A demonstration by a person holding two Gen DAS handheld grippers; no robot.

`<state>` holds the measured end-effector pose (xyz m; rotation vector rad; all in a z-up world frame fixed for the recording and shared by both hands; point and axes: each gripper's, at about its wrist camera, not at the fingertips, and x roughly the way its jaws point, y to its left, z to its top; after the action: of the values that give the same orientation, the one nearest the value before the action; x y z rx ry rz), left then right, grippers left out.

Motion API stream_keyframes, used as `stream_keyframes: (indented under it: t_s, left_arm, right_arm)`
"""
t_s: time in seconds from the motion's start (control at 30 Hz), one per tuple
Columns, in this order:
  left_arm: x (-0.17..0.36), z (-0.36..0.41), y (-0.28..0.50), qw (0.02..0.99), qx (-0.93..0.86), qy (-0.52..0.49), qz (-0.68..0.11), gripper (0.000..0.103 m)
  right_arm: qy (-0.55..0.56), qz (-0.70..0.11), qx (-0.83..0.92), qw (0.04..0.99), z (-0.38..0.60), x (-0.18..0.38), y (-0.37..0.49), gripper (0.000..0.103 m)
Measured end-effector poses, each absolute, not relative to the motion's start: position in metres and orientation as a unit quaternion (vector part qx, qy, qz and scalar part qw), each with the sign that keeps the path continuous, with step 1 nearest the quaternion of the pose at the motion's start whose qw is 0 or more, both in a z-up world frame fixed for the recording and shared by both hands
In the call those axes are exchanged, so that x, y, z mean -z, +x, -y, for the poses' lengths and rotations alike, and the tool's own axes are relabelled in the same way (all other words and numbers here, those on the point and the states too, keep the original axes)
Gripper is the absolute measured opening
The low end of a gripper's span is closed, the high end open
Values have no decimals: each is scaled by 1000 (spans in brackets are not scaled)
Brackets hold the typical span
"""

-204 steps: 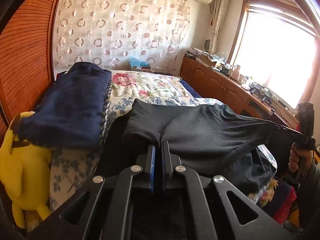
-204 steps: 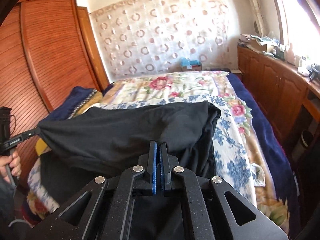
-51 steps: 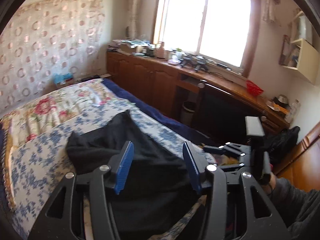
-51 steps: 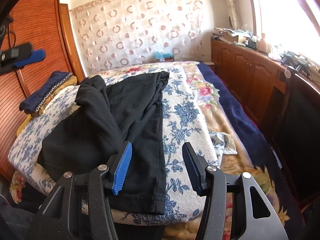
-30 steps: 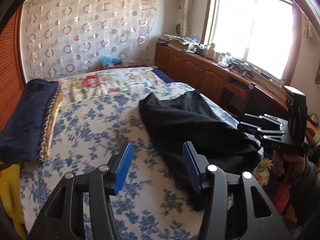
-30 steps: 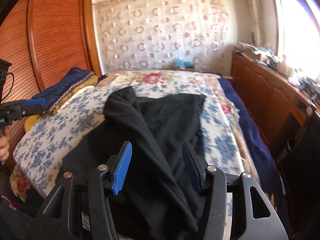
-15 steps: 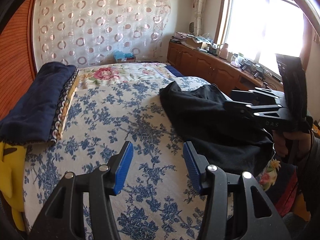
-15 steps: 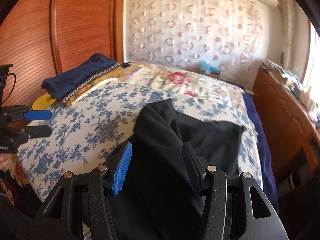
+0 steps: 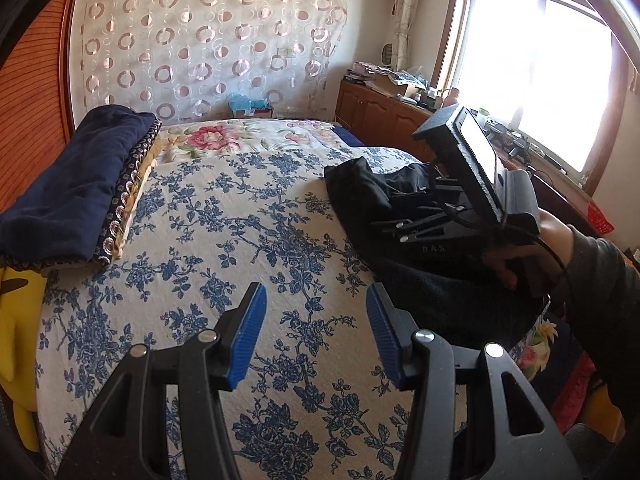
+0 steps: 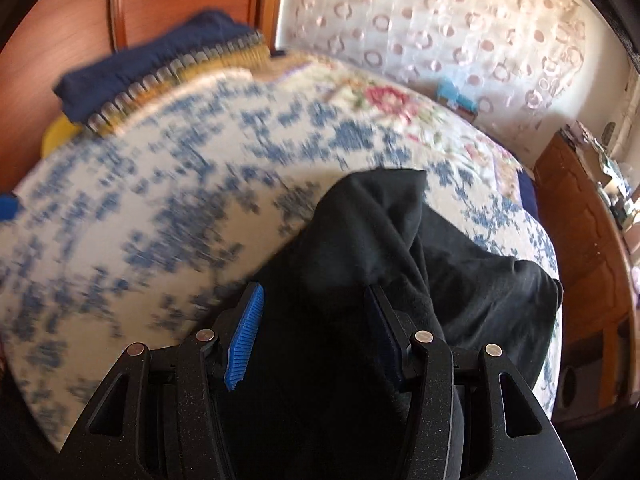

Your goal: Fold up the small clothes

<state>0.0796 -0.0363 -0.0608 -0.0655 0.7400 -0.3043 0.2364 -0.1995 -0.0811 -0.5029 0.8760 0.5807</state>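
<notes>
A black garment (image 10: 380, 240) lies crumpled on the right half of the blue-flowered bedspread (image 9: 224, 232), one corner sticking up towards the pillows. My right gripper (image 10: 316, 312) hovers open just over its dark folds, with cloth below the pads but nothing pinched. In the left wrist view the same garment (image 9: 360, 196) lies at the right, and the right gripper (image 9: 388, 231), held by a hand (image 9: 516, 256), points across it. My left gripper (image 9: 316, 320) is open above bare bedspread, left of the garment, and holds nothing.
A folded navy blanket (image 9: 76, 176) lies along the bed's left side beside a wooden wardrobe (image 9: 32, 100). A yellow plush toy (image 9: 16, 320) sits at the near left corner. Wooden cabinets (image 9: 380, 108) under a bright window line the right wall.
The right gripper swung left and tilted down over the black garment, rolling as it went. The left gripper dipped slightly towards the bedspread. Both stayed open.
</notes>
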Motion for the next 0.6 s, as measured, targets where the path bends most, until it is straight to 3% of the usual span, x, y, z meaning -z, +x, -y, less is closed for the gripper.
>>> stream_keyframes:
  t_s: [0.1, 0.17, 0.47, 0.6]
  left_arm:
    - [64, 39, 79, 919, 151, -32, -362, 51]
    - [65, 41, 78, 918, 155, -31, -363, 51]
    - [62, 45, 75, 920, 157, -26, -358, 51]
    - [63, 46, 75, 919, 158, -25, -359, 51]
  right_arm:
    - [-238, -412, -265, 839, 210, 76, 241, 15]
    - [-232, -401, -270, 844, 219, 64, 240, 5]
    - [-182, -351, -124, 910, 309, 9, 293, 2]
    - [-184, -372, -54, 908, 349, 20, 318, 14]
